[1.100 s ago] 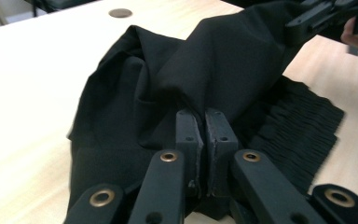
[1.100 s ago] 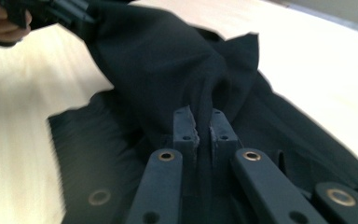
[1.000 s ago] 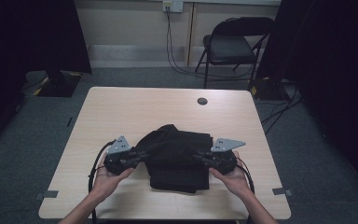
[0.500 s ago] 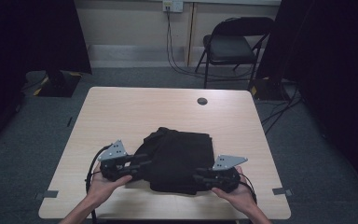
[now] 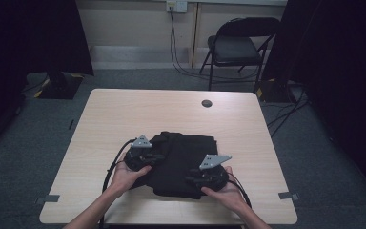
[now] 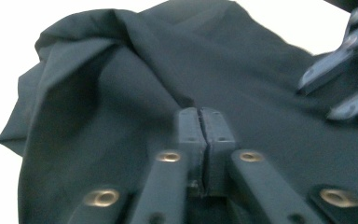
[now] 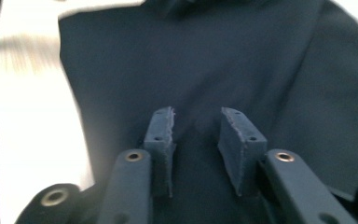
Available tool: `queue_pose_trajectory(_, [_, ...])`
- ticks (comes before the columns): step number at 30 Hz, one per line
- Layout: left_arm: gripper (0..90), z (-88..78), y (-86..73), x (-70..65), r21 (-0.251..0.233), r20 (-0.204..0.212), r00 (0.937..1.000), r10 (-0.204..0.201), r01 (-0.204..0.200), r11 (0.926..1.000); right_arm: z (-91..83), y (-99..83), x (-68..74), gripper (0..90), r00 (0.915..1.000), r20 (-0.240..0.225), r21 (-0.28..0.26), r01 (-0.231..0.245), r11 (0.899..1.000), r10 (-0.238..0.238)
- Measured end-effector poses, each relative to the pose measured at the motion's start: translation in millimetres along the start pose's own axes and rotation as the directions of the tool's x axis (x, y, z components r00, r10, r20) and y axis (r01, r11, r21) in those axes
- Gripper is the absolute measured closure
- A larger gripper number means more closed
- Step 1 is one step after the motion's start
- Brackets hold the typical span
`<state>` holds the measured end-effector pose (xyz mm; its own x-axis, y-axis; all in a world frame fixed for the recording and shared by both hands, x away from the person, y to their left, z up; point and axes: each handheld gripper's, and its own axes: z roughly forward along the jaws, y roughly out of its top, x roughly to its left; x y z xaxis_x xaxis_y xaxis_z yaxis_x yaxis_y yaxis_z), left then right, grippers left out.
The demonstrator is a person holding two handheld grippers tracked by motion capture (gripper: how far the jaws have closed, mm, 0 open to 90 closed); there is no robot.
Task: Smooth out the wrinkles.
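Note:
A black cloth (image 5: 183,160) lies folded and rumpled on the near half of the table (image 5: 124,109). My left gripper (image 5: 159,156) sits on the cloth's left part. In the left gripper view its jaws have just closed, and the left gripper (image 6: 200,114) has its pads pressed together where a crease of the cloth (image 6: 98,93) runs into the tips. My right gripper (image 5: 190,180) is over the cloth's near right part. Its jaws have just been opening. The right gripper (image 7: 196,121) stands with pads apart above the flat cloth (image 7: 191,60), nothing between them.
A cable grommet (image 5: 206,103) sits in the table's far middle. A black folding chair (image 5: 240,47) stands beyond the table, with cables on the floor beside it. Bare tabletop lies left, right and beyond the cloth.
The cloth's raised hump has dropped and it lies flatter. Both hands came nearer, then moved inward onto the cloth. The right gripper's pads have parted.

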<state>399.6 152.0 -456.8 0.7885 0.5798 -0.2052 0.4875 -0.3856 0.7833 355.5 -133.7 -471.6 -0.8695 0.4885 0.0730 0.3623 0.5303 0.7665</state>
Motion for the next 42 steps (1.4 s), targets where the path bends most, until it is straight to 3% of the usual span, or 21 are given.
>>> queue_pose_trajectory(3, [88.9, -16.7, 2.0, -9.3, -0.041, -0.002, 0.9997, 0.022, -0.023, 0.9989, 0.6, -6.1, 2.6, 56.8, 0.9999, 0.014, 0.005, 0.0, 1.0, 0.0])
queue_pose_trajectory(7, [88.9, -27.9, -7.1, -18.8, -0.04, 0.003, 0.9995, 0.032, -0.032, 0.9987, -0.1, -8.7, -0.1, 49.8, 0.9993, 0.032, 0.001, -0.022, 1.0, 0.021])
queue_pose_trajectory(9, [88.3, -26.2, -17.5, -19.4, 0.008, -0.026, 0.9996, 0.014, -0.014, 0.9999, 1.2, -8.9, 2.8, 48.5, 0.9991, 0.041, 0.01, -0.004, 1.0, 0.004])
queue_pose_trajectory(11, [87.5, -21.0, -28.2, -17.8, 0.048, -0.025, 0.9997, 0.004, -0.003, 0.9988, 1.4, -7.8, 4.1, 45.4, 0.9994, 0.035, 0.01, -0.003, 1.0, 0.003])
queue_pose_trajectory(13, [79.6, -19.1, -30.1, -15.8, 0.061, -0.053, 0.9985, -0.014, 0.017, 0.998, -0.6, -4.1, 3.9, 42.8, 0.9995, 0.03, -0.004, -0.008, 1.0, 0.008])
queue_pose_trajectory(16, [66.1, -29.1, -19.9, -14.1, -0.008, -0.086, 0.9962, -0.017, 0.017, 0.9998, -5.1, 6.0, 0.1, 48.9, 0.9993, 0.039, -0.042, 0.003, 0.999, -0.001])
queue_pose_trajectory(18, [62.3, -35.4, -11.9, -14.2, -0.061, -0.102, 0.9946, -0.016, 0.01, 0.9981, -7.2, 13.5, -6.7, 57.1, 0.9986, 0.049, -0.072, -0.012, 0.997, 0.016])
queue_pose_trajectory(19, [64.3, -37.4, -7.5, -14.3, -0.083, -0.09, 0.9959, -0.007, -0.001, 0.9965, -7.3, 15.9, -9.8, 58.3, 0.9982, 0.056, -0.082, -0.014, 0.997, 0.019])
queue_pose_trajectory(21, [70.2, -31.9, -0.3, -17.6, -0.079, -0.035, 0.9989, 0.032, -0.034, 0.9963, -3.6, 21.2, -20.2, 61.3, 0.9966, 0.073, -0.092, -0.03, 0.995, 0.037])
queue_pose_trajectory(24, [70.7, -8.7, -3.3, -21.3, 0.012, 0.003, 0.9997, 0.026, -0.026, 0.9996, 6.1, 21.9, -31.2, 62.0, 0.9949, 0.093, -0.069, -0.034, 0.997, 0.04])
queue_pose_trajectory(26, [67.3, 6.0, -11.8, -18.4, 0.067, -0.031, 0.9992, 0.024, -0.021, 0.9975, 13.2, 18.0, -38.1, 61.1, 0.9928, 0.111, -0.045, -0.042, 0.998, 0.046])
queue_pose_trajectory(28, [62.5, 14.9, -20.2, -11.0, 0.104, -0.044, 0.999, -0.008, 0.012, 0.9945, 20.2, 10.6, -44.8, 59.6, 0.9898, 0.133, -0.012, -0.051, 0.999, 0.052])
queue_pose_trajectory(30, [61.2, 18.9, -24.4, -5.8, 0.106, -0.048, 0.9983, -0.034, 0.039, 0.9936, 24.4, 3.1, -48.3, 57.8, 0.9895, 0.131, 0.012, -0.062, 0.998, 0.06])
queue_pose_trajectory(34, [58.3, 24.8, -25.3, -7.2, 0.098, -0.072, 0.9973, -0.011, 0.018, 0.9951, 22.2, -5.3, -45.1, 56.8, 0.9897, 0.14, 0.026, -0.035, 0.999, 0.031])
queue_pose_trajectory(36, [57.1, 25.7, -25.5, -10.7, 0.099, -0.082, 0.9964, 0.021, -0.013, 0.995, 19.1, -9.4, -42.8, 56.6, 0.99, 0.139, 0.03, -0.03, 0.999, 0.025])
queue_pose_trajectory(42, [54.0, 32.1, -22.7, -14.1, 0.098, -0.025, 0.9974, 0.067, -0.064, 0.9931, 1.4, -24.3, -33.6, 56.6, 0.9901, 0.132, 0.045, -0.054, 0.998, 0.047])
